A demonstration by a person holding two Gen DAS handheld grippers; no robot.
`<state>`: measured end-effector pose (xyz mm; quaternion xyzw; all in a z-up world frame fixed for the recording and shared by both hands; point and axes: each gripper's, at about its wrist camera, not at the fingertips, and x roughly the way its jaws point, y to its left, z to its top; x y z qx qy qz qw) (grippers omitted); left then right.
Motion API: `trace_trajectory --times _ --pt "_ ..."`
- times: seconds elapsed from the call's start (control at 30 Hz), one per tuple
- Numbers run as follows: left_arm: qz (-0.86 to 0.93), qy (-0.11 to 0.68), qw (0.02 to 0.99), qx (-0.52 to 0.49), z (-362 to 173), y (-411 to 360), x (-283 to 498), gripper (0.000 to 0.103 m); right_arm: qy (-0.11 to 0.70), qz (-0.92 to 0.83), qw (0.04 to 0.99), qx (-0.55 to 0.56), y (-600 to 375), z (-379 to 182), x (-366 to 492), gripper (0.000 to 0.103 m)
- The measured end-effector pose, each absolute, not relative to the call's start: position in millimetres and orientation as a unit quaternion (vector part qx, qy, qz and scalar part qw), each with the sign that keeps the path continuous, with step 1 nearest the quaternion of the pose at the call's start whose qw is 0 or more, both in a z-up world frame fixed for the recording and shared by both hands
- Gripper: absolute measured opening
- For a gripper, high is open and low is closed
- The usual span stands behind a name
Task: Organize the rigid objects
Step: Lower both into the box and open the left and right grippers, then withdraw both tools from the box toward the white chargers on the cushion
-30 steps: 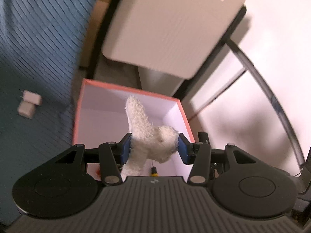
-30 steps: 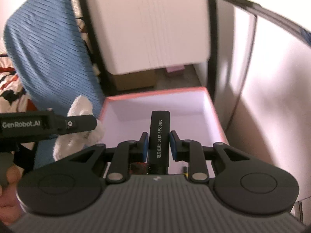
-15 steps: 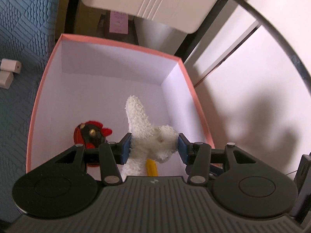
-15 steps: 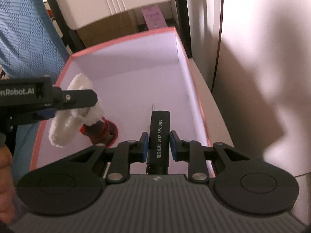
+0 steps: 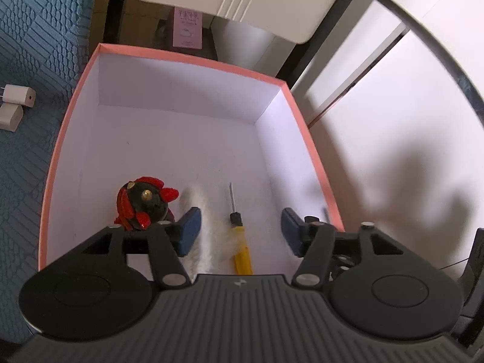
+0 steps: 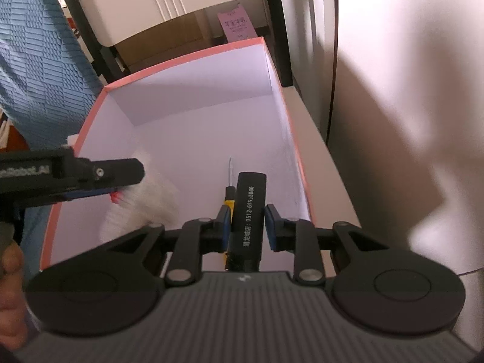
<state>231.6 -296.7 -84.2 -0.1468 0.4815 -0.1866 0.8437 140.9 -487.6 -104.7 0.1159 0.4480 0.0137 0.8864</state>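
Jaws spread, the left gripper [image 5: 239, 233] drops the white fluffy plush [image 5: 202, 236] into the pink-rimmed white cardboard box [image 5: 193, 59], while the right gripper [image 6: 245, 226], clamped on the black printed bar [image 6: 248, 211], must open next.

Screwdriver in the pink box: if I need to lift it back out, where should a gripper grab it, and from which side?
Probably the yellow handle of the screwdriver: it is the thickest part, while the shaft is thin. It lies flat on the floor of the box, so come straight down, fingers straddling the handle, minding the white plush toy at its left.

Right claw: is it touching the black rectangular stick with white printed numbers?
Touching. Right wrist view shows the right claw with both blue pads pressed against the black stick.
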Motion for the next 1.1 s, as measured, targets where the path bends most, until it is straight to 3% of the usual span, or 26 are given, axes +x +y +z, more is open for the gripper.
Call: trace_trajectory --times 0.1,0.2,0.73,1.1 --pt "-0.185 0.471 0.85 -0.148 -74 -291 229 0.069 0.443 0.015 0.889 0.112 -485 -98 139 0.029" --pt "-0.186 0.458 0.857 -0.148 -61 -281 226 0.069 0.437 0.015 0.893 0.108 -482 -89 136 0.036" --pt "-0.164 0.341 0.914 -0.145 30 -187 177 0.069 0.318 0.045 0.942 0.098 -422 12 103 0.036" --pt "-0.136 0.29 0.938 -0.136 54 -122 129 0.069 0.281 0.078 0.954 0.075 -360 35 69 0.036"
